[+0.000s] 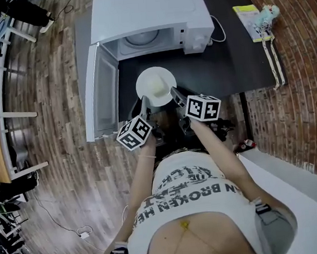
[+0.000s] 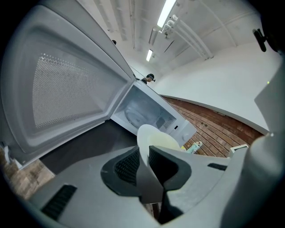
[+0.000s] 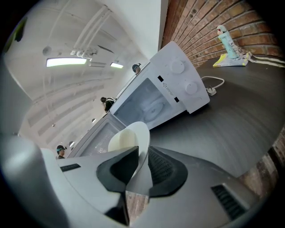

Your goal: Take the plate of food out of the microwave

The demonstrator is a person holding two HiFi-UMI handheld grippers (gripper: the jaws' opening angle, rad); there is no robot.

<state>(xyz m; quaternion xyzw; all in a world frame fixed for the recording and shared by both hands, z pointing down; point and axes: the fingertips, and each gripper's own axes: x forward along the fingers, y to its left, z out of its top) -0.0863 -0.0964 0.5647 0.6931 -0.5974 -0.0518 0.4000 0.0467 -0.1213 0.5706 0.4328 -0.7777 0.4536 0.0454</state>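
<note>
Holding one white plate (image 1: pixel 156 86): your left gripper (image 1: pixel 145 103) clamps its left rim, your right gripper (image 1: pixel 176 94) the right. Location: outside the open microwave (image 1: pixel 144 10), over the dark table (image 1: pixel 230 61).

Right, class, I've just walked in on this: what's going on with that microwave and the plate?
A person holds a white plate of pale food by its rim with two grippers. The left gripper clamps one edge and the right gripper clamps the opposite edge. The plate is already out of the microwave, held over the dark table just in front of it. The microwave door stands wide open.
</note>
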